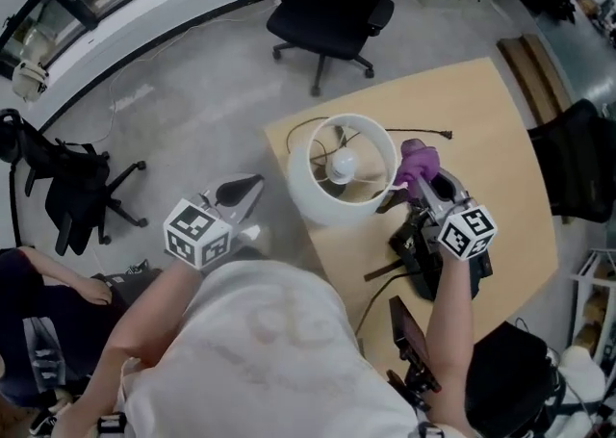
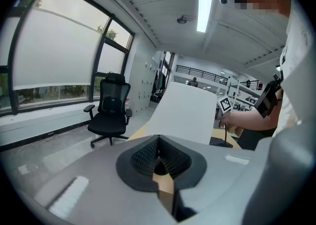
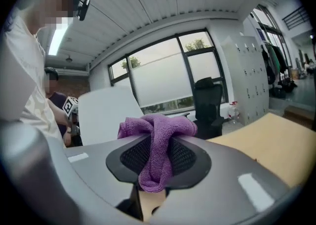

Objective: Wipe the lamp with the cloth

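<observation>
The lamp [image 1: 342,176] stands near the wooden table's [image 1: 486,138] left edge, its white shade open to the top and the bulb [image 1: 342,167] showing inside. My right gripper [image 1: 422,179] is shut on a bunched purple cloth [image 1: 416,162], which is at the shade's right rim. In the right gripper view the cloth [image 3: 157,140] hangs between the pads, with the shade [image 3: 106,112] to the left behind it. My left gripper [image 1: 252,186] hovers left of the lamp, off the table, shut and empty. The left gripper view has the shade [image 2: 185,112] just ahead of the jaws.
A black cable [image 1: 416,132] runs behind the lamp. Black gear [image 1: 416,255] lies on the table under my right hand. A black office chair [image 1: 332,3] stands beyond the table, another chair [image 1: 72,191] at far left. A seated person [image 1: 43,296] is at lower left.
</observation>
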`<state>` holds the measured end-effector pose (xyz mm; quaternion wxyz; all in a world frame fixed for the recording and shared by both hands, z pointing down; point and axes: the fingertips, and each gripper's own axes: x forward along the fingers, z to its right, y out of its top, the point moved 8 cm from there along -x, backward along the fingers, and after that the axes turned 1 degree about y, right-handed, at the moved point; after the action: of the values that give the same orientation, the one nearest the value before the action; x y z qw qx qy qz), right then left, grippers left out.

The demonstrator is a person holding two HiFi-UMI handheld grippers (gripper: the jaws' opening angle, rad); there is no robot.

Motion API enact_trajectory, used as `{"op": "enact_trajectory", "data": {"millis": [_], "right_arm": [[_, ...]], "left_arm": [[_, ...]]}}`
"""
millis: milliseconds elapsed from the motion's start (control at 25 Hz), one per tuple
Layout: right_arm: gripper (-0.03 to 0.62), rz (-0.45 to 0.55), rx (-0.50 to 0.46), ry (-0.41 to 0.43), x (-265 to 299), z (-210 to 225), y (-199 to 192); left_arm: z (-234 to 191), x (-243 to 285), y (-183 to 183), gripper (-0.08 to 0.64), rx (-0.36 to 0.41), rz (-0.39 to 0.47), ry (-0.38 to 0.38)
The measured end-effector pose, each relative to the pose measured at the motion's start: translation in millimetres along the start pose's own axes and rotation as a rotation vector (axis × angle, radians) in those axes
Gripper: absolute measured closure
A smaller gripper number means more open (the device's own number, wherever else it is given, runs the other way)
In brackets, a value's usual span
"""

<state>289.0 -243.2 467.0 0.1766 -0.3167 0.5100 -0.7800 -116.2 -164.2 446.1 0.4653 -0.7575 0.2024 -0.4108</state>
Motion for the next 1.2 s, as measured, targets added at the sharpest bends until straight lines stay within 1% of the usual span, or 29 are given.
{"op": "enact_trajectory", "data": {"millis": [120, 240, 320, 400, 560, 640, 720, 880, 1000, 1080, 1120, 1200], "right_arm": [[0.479, 0.096, -0.058, 0.108, -8.5, -11.7, 66.5], [0.479, 0.2, -0.085, 0.251, -0.5, -23.2, 116.5], [0.479, 0.238, -0.097, 0.342, 14.8, -29.9, 137.1], [0.479, 0.221, -0.119, 0.407, 34.8, -33.7, 143.7], [0.48, 0.071, -0.15, 0.484, 72.0, -28.3, 124.9], [0.482, 0.024, -0.121, 0.521, 84.5, -21.7, 116.1], [0.482, -0.026, -0.108, 0.54, 93.5, -14.2, 108.4], [0.482, -0.238, -0.184, 0.501, 115.5, 4.8, 79.4], [0.482, -0.41, -0.239, 0.449, 134.5, 22.3, 51.2], [0.482, -0.519, -0.259, 0.41, 144.7, 31.9, 33.2], [0.482, -0.561, -0.268, 0.391, 148.1, 35.7, 26.7], [0.482, -0.609, -0.292, 0.355, 153.2, 40.2, 21.3]], "left_arm": [[-0.3, -2.5, -2.1, 0.558, -0.019, 0.004, 0.002], [-4.2, -6.3, -4.5, 0.558, -0.02, 0.018, 0.009], [-8.0, -13.4, -2.8, 0.558, -0.021, 0.032, 0.022], [-11.0, -20.8, 0.6, 0.558, -0.024, 0.048, 0.036], [-12.7, -30.3, 1.9, 0.558, -0.028, 0.061, 0.059], [-15.1, -37.3, -1.8, 0.558, -0.031, 0.056, 0.073], [-17.5, -44.4, -8.7, 0.558, -0.04, 0.051, 0.088], [-21.2, -52.6, -21.4, 0.558, -0.064, 0.04, 0.113], [-24.6, -60.1, -23.1, 0.558, -0.07, 0.038, 0.137], [-26.9, -65.4, -23.2, 0.558, -0.085, 0.047, 0.152], [-28.5, -67.4, -24.1, 0.558, -0.094, 0.052, 0.157], [-33.3, -70.9, -26.5, 0.558, -0.112, 0.065, 0.166]]}}
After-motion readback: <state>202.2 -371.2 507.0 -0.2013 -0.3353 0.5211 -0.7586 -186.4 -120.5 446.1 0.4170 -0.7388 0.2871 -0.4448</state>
